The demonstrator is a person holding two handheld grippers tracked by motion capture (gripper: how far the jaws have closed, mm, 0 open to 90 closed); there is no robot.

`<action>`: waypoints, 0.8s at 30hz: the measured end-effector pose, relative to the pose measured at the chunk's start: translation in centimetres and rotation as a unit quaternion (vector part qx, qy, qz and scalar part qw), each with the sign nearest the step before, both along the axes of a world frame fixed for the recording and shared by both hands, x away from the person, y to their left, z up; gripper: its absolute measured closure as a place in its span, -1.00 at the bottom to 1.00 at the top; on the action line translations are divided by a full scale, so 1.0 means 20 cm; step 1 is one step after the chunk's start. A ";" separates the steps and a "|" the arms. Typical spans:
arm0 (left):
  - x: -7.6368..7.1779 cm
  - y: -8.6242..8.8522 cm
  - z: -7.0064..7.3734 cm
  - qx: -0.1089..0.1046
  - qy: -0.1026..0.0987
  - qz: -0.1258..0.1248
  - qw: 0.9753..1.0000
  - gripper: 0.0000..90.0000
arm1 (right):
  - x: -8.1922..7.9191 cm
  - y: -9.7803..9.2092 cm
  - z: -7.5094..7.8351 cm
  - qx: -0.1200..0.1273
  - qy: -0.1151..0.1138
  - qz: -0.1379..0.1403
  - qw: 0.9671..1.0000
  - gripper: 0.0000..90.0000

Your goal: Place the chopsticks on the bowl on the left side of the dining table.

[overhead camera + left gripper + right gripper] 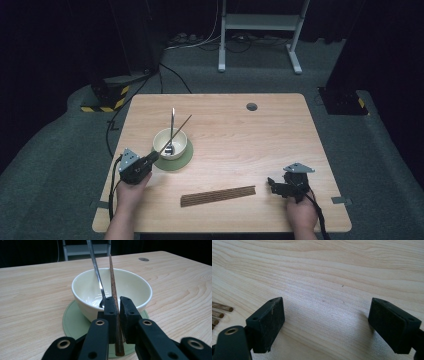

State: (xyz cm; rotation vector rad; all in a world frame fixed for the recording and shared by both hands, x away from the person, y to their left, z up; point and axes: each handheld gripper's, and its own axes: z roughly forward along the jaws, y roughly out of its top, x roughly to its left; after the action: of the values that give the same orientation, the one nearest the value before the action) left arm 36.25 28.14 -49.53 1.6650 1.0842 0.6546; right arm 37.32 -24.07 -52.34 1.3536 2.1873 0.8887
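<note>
- Nearest, a row of dark wooden chopsticks lies flat on the tabletop by its near edge, between the two hands.
- Just right of that row, the right tongs rest low over bare wood, jaws spread wide with nothing between them; in the right gripper view the cut ends of the chopsticks show at the left edge.
- At the near left, the left tongs are closed on a single chopstick, gripped near its blunt end, which pokes out below the jaws.
- That chopstick slants up and away over the cream bowl, crossing its rim.
- The bowl sits on a round green coaster, left of the tabletop's middle.
- A metal spoon leans inside the bowl, its handle rising past the far rim.
- Farther off, a small grey disc is set into the tabletop near the far edge.
</note>
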 end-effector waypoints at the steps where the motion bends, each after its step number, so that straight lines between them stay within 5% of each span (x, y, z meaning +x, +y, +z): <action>1: 0.00 0.00 0.00 -0.003 0.000 0.000 1.000 0.86 | 0.00 0.00 0.00 0.000 0.000 0.000 1.000 -0.70; 12: -0.01 0.00 0.01 -0.006 -0.005 0.002 1.000 0.72 | 0.00 0.00 0.00 0.000 0.000 0.001 1.000 -0.70; 21: -0.09 -0.02 0.08 -0.016 -0.036 0.014 0.999 0.38 | 0.00 0.00 0.00 0.000 0.000 0.001 1.000 -0.70; 24: -0.13 -0.08 0.12 0.000 -0.046 -0.008 0.999 0.34 | 0.00 0.00 0.00 0.000 -0.004 -0.001 1.000 -0.70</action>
State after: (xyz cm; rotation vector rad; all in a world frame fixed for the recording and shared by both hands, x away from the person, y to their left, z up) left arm 33.63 26.47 -47.22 1.6261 1.0033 0.7144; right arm 37.32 -24.01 -52.40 1.3485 2.1798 0.8931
